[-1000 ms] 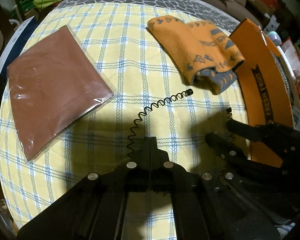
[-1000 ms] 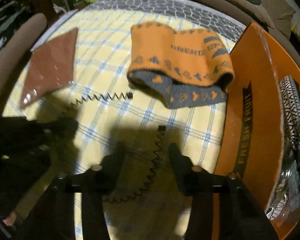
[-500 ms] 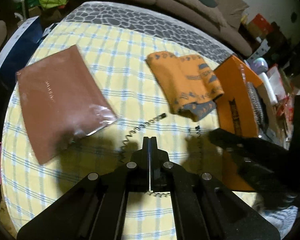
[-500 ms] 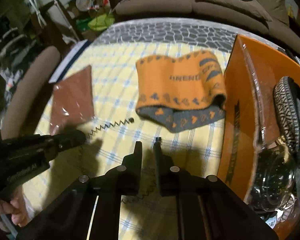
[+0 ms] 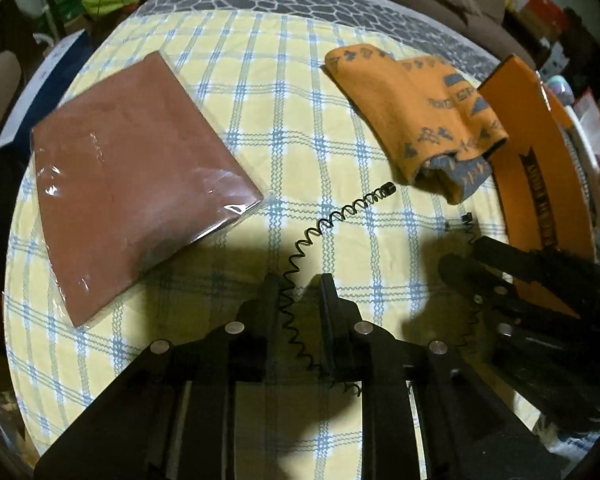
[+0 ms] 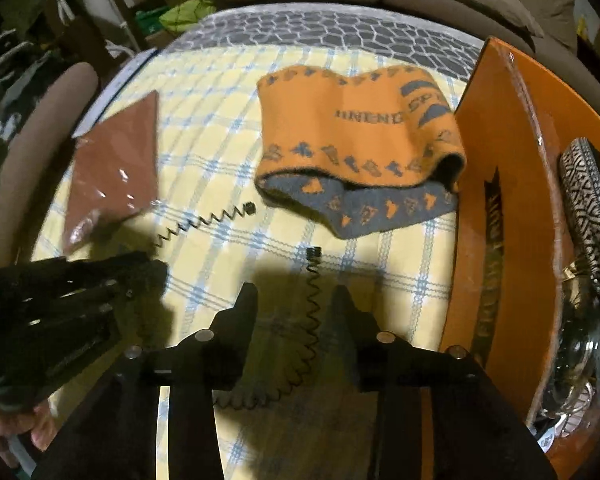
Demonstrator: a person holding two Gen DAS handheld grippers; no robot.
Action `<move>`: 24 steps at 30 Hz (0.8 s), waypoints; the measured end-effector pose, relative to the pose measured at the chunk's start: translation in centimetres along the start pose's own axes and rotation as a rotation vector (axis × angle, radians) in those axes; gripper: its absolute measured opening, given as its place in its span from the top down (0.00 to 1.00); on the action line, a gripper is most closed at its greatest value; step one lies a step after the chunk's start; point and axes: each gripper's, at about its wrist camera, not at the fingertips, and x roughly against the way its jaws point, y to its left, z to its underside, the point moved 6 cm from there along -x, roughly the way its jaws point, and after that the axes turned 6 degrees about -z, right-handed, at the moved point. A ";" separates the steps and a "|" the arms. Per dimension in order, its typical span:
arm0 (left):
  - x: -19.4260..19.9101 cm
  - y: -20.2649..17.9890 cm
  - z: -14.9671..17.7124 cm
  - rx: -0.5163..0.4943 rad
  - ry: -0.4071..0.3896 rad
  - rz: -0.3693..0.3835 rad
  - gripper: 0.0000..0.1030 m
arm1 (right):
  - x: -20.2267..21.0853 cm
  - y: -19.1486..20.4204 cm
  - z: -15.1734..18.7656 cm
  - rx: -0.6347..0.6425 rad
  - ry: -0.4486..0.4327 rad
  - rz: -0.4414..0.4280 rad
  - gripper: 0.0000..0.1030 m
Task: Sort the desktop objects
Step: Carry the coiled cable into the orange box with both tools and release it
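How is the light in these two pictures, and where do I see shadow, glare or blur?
Left wrist view: fisheye bending; glare on the wrapped brown book; dark shadow on the tablecloth near the left gripper. Right wrist view: similar shadow near the right gripper; that book's edge looks blurred.

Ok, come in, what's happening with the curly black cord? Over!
Left gripper and right gripper both opening, astride the coiled black cord, not pinching it. Cord on the checked tablecloth. Orange box beside it; nothing blocking.
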 end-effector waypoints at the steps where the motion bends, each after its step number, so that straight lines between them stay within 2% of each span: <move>1: 0.0 0.0 0.0 -0.004 -0.003 -0.007 0.92 | -0.3 0.1 0.0 0.014 0.002 0.010 0.62; 2: 0.0 0.0 0.0 -0.006 -0.001 -0.005 0.93 | -0.6 0.1 0.1 0.020 0.008 0.006 0.63; 4: 0.1 0.2 0.0 0.012 0.003 0.017 0.94 | -1.1 0.3 0.3 0.024 0.021 -0.007 0.81; 6: 0.1 0.6 -0.2 0.034 0.006 0.043 0.94 | -0.9 0.2 0.1 0.026 0.004 0.001 0.89; 11: 1.3 1.5 -1.1 0.104 -0.001 0.134 0.94 | 1.2 -0.2 -0.8 -0.023 -0.066 -0.077 0.90; 17: 4.6 1.6 -2.5 0.144 -0.060 0.223 0.93 | 4.9 -0.8 -2.0 -0.091 -0.153 -0.180 0.90; 24: 8.2 -1.1 -2.8 0.136 -0.104 0.332 0.93 | 9.3 -2.7 -2.9 -0.148 -0.245 -0.222 0.90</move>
